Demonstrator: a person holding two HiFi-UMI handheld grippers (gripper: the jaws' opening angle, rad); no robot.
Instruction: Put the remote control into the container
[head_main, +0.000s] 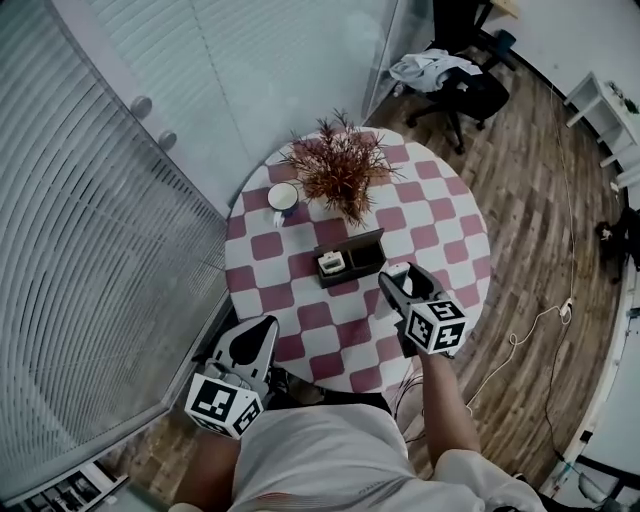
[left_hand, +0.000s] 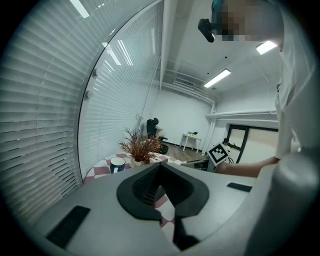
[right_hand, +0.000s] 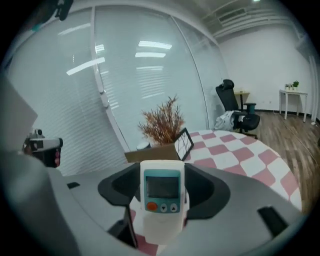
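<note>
A white remote control (right_hand: 161, 195) with a small screen and an orange button stands upright between the pads of my right gripper (right_hand: 161, 174), which is shut on its sides. In the head view its white end (head_main: 398, 270) shows at the tip of the right gripper (head_main: 403, 283), above the checkered round table (head_main: 440, 235). Just left of and beyond it sits the dark box container (head_main: 365, 255), with a white thing in its left compartment. From the right gripper view the container (right_hand: 152, 151) lies straight ahead. My left gripper (head_main: 258, 335) hangs off the table's near left edge, its jaws together and empty (left_hand: 159, 169).
A dried plant (head_main: 340, 165) stands behind the container, and a mug (head_main: 283, 197) sits at the back left. Window blinds (head_main: 80, 230) run along the left. An office chair (head_main: 455, 85) is beyond the table, and a white cable (head_main: 530, 325) trails on the wooden floor.
</note>
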